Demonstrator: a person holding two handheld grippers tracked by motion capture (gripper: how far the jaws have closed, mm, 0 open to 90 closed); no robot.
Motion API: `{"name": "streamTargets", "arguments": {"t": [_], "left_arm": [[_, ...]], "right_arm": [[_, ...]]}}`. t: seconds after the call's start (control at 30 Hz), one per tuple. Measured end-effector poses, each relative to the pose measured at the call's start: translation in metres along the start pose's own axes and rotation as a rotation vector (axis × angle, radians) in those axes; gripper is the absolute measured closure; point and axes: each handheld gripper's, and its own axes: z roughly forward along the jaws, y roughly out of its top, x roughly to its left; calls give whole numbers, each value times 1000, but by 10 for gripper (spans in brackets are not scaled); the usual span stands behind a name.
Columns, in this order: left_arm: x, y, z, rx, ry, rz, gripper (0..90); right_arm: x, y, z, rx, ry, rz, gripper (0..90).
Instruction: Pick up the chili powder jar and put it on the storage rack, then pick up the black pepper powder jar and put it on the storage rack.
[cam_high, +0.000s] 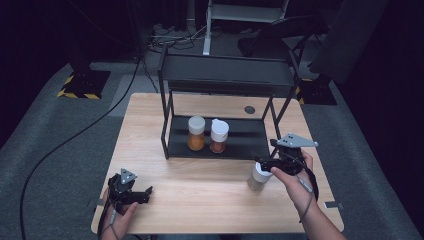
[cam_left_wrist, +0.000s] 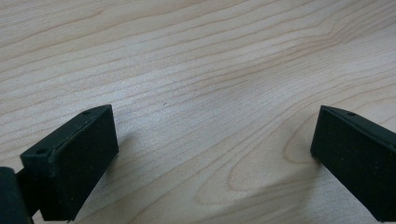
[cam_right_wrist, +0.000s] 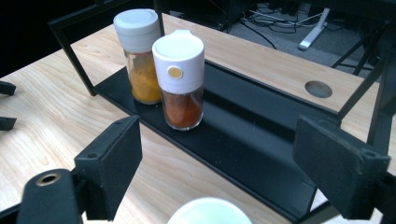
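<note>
My right gripper (cam_high: 264, 164) hovers over a white-capped jar (cam_high: 259, 176) standing on the table (cam_high: 200, 200) just in front of the black rack (cam_high: 225, 75); its two black jaws are spread, their pads clear of the cap, which shows as a pale arc (cam_right_wrist: 209, 211) at the bottom edge of the right gripper view, between and below the jaws. Nothing is gripped. My right hand (cam_high: 295, 182) holds the tool from the near side, its cable looping down past my wrist, the grey three-cornered plate on top.

My left gripper (cam_high: 131, 192) rests low at the near left corner of the table, well apart from the jar, held by my left hand (cam_high: 122, 215). Its two jaws stand wide apart in the left gripper view, with bare wood grain between them: released, holding nothing.

Count of jars: three. One is below my right gripper on the tabletop. Two more stand side by side on the rack's lower shelf (cam_right_wrist: 243, 135): a jar of orange-yellow powder (cam_right_wrist: 139, 56) with a rounded white lid, and just beside it, nearly touching, a jar of red-brown powder (cam_right_wrist: 180, 79) whose white flip-top cap bears a small yellow dot. Both are upright.

The rack has two shelves, upper and lower; the upper one carries nothing I can make out. One round dark hole (cam_right_wrist: 318, 88) sits in the tabletop behind the rack
</note>
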Motion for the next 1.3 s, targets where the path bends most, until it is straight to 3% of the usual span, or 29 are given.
{"name": "streamTargets", "arguments": {"t": [0.7, 1.3], "left_arm": [[0, 0, 0, 0, 1, 0, 3], [0, 0, 0, 0, 1, 0, 3]], "right_arm": [[-4, -42, -5, 27, 4, 34, 144], [-4, -63, 8, 56, 28, 9, 146]]}}
